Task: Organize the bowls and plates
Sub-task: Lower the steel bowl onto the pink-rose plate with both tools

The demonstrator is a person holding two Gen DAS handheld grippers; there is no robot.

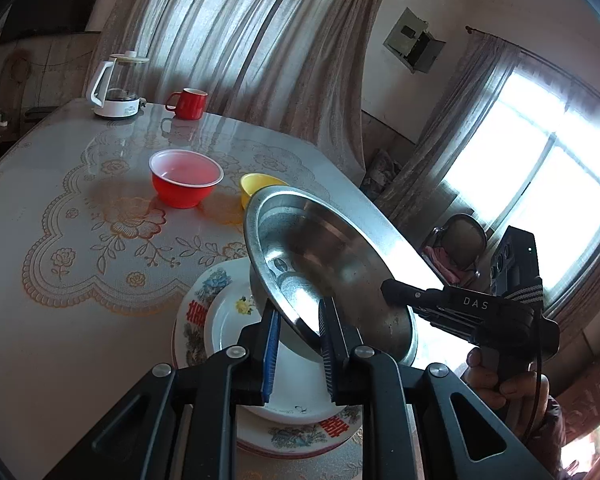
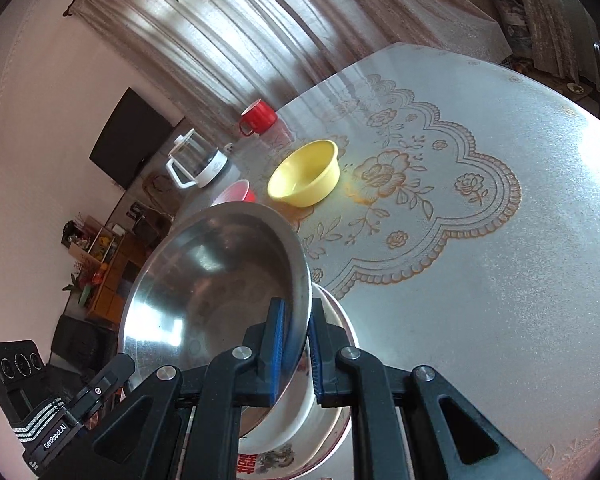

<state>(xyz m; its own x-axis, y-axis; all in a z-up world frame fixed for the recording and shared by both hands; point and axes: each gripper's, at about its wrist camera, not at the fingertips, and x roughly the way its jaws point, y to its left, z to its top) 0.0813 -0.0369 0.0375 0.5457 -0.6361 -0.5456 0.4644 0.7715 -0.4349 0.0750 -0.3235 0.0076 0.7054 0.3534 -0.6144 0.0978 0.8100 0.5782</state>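
Note:
A steel bowl [image 1: 328, 256] is held between both grippers, just above a stack of plates. My left gripper [image 1: 300, 340] is shut on its near rim. My right gripper [image 2: 298, 344] is shut on the opposite rim of the steel bowl [image 2: 216, 280]. The stack is a white plate [image 1: 228, 320] on a larger flowered plate with red characters [image 1: 192, 316]; it also shows in the right wrist view [image 2: 332, 412]. A red bowl [image 1: 186, 178] and a yellow bowl [image 2: 306, 172] stand farther back on the table; the yellow bowl [image 1: 256, 186] is partly hidden in the left wrist view.
A red mug [image 1: 188, 104] and a glass kettle on a white base [image 1: 118, 88] stand at the table's far edge. The table [image 2: 480, 260] has a lace-patterned cover. Curtains hang behind it. A chair [image 1: 460, 248] stands by the window.

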